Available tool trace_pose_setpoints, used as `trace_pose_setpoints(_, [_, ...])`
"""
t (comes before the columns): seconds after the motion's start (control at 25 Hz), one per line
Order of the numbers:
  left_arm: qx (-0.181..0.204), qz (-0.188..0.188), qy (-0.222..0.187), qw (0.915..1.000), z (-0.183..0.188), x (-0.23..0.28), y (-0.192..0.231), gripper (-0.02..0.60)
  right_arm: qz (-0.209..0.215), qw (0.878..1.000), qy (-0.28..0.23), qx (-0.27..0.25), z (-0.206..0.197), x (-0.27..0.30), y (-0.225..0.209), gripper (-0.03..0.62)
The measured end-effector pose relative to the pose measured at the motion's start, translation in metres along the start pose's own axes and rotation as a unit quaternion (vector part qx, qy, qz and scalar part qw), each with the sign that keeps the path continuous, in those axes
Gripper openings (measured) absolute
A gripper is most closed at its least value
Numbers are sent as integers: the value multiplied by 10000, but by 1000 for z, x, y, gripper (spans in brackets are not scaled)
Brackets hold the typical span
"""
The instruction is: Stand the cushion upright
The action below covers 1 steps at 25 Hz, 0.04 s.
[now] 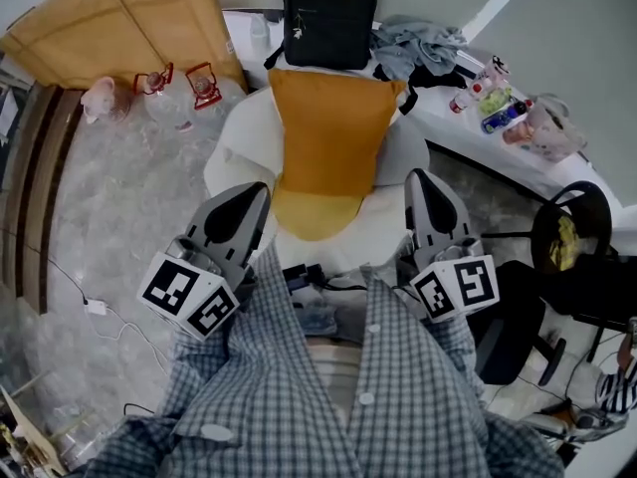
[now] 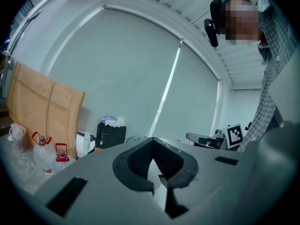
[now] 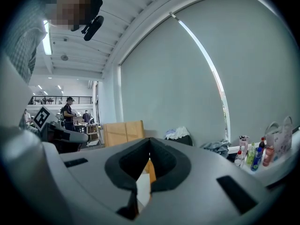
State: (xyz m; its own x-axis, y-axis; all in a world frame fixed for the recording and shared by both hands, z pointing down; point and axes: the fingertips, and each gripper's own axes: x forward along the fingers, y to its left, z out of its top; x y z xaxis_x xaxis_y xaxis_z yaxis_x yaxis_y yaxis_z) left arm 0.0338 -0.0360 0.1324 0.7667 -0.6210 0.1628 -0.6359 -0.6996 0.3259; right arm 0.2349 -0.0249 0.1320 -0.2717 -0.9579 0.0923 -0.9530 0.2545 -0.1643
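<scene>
A mustard-orange cushion (image 1: 323, 147) leans upright against the back of a white round armchair (image 1: 237, 132), its lower end resting on the seat. In the right gripper view a sliver of the cushion (image 3: 150, 170) shows behind the jaws. My left gripper (image 1: 261, 191) hovers at the cushion's lower left, shut with nothing between its jaws (image 2: 151, 140). At the cushion's lower right, my right gripper (image 1: 416, 176) is also shut and holds nothing (image 3: 149, 139). Neither gripper touches the cushion.
A black bag (image 1: 328, 18) stands behind the armchair, with grey clothes (image 1: 418, 43) beside it. Bottles (image 1: 493, 98) sit on a white table at the right. Two red lanterns (image 1: 204, 86) and a cardboard sheet (image 1: 129, 23) are at the left. A black office chair (image 1: 582, 227) stands right.
</scene>
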Motion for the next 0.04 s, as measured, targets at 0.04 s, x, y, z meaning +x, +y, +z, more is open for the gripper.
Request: trace_pose_setpoints(0.04, [4, 34, 1, 10000, 0, -1, 2, 6, 17, 10000, -3, 0, 0, 1, 0, 6])
